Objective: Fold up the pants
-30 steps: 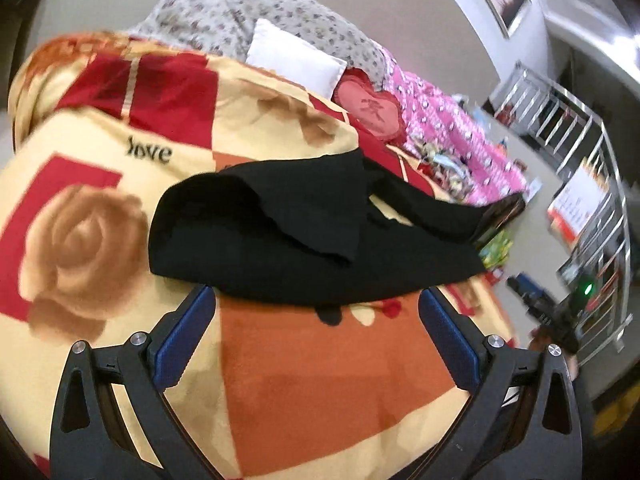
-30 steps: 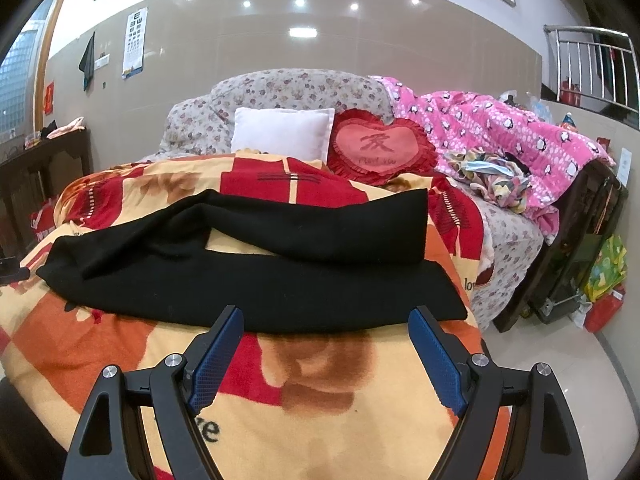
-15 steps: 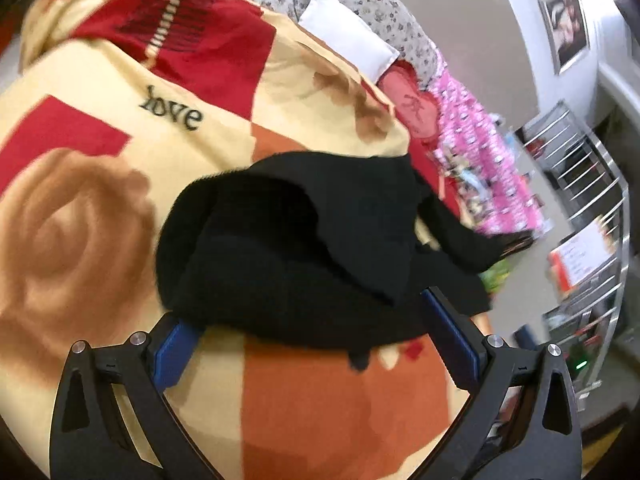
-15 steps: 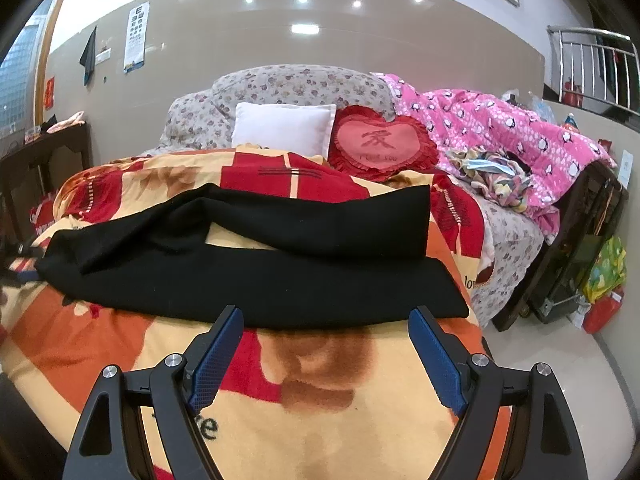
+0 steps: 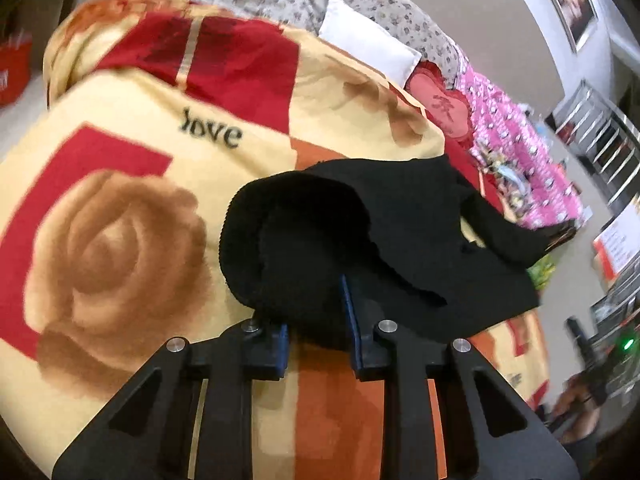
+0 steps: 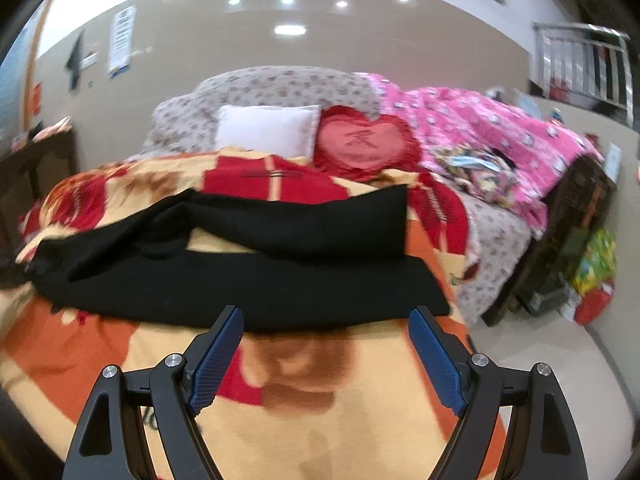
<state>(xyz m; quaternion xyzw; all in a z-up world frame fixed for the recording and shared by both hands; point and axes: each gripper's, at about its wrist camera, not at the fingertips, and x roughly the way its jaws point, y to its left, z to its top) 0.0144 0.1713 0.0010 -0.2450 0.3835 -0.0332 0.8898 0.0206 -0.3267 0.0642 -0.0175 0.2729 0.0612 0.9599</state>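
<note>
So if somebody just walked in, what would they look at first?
Probably the black pants, lying long and dark across the bright blanket with its big brown rose and the word "love". The left claw has pinched one bunched end of them, while the right claw is open just short of their near edge. Behind sit a red heart pillow and a white pillow.

Rose-print blanket (image 6: 320, 420), white pillow (image 6: 266, 130), red heart cushion (image 6: 366, 146), pink quilt (image 6: 480, 124), metal railing (image 6: 580, 64)
</note>
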